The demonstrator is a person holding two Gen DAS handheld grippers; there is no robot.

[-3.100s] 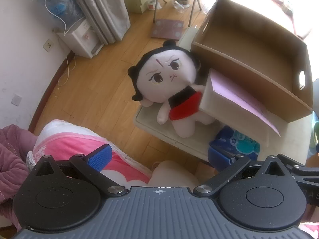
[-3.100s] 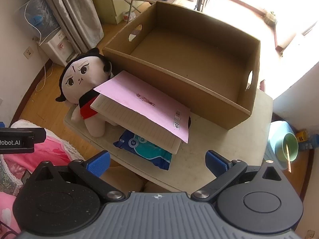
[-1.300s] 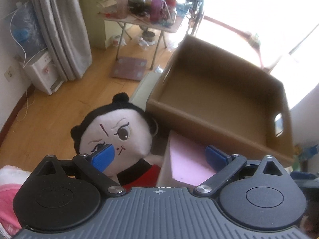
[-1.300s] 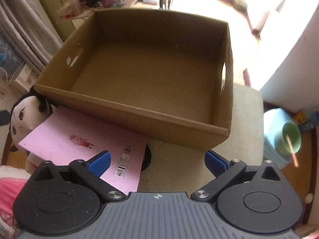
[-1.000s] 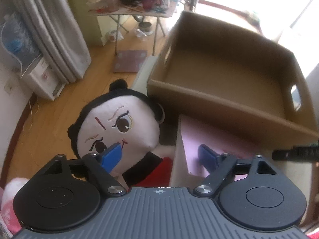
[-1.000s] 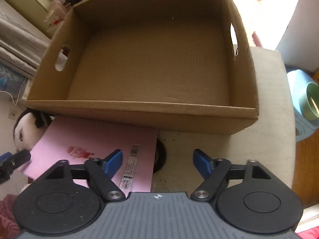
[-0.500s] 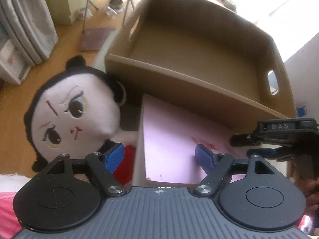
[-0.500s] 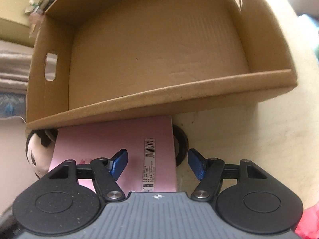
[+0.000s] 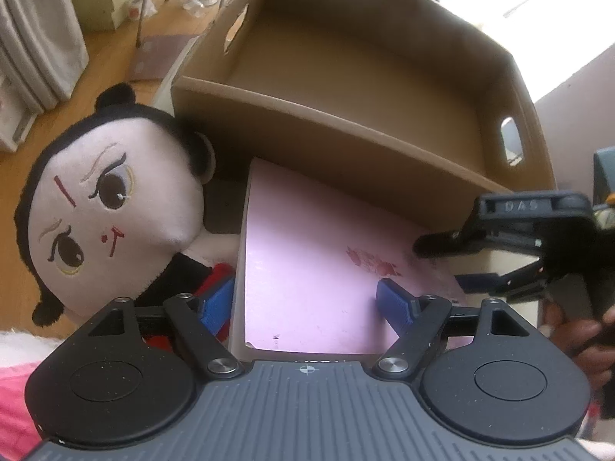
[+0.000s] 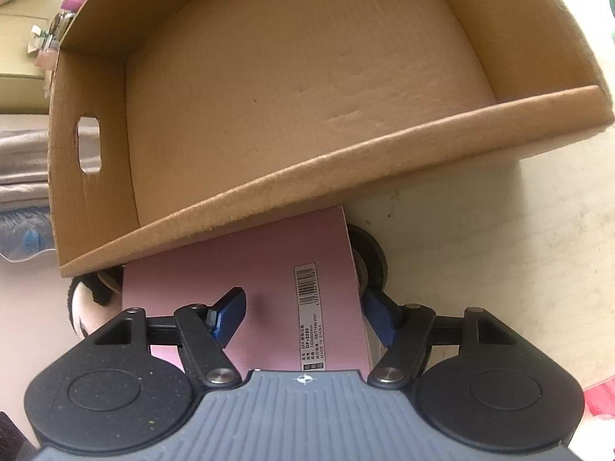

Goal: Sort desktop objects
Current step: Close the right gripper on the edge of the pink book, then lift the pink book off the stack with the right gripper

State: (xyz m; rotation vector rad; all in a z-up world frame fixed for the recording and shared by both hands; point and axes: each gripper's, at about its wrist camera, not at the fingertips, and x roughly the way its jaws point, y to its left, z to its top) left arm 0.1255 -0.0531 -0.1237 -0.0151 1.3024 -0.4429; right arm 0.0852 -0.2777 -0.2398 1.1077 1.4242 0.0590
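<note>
We see the cardboard box [image 9: 346,126] standing open on the pale table [image 10: 499,253]. The plush doll [image 9: 111,207] lies against its near left corner. The pink notebook [image 9: 307,261] lies in front of the box, its left edge beside the doll. Our left gripper [image 9: 307,303] straddles its left corner and our right gripper [image 10: 303,317] its barcoded right edge; both jaws stand apart, gripping nothing.

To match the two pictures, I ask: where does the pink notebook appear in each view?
Left wrist view: the pink notebook lies low in the centre, right of the plush doll.
Right wrist view: the notebook lies low in the centre.
Shared landmark: the cardboard box just behind it.
</note>
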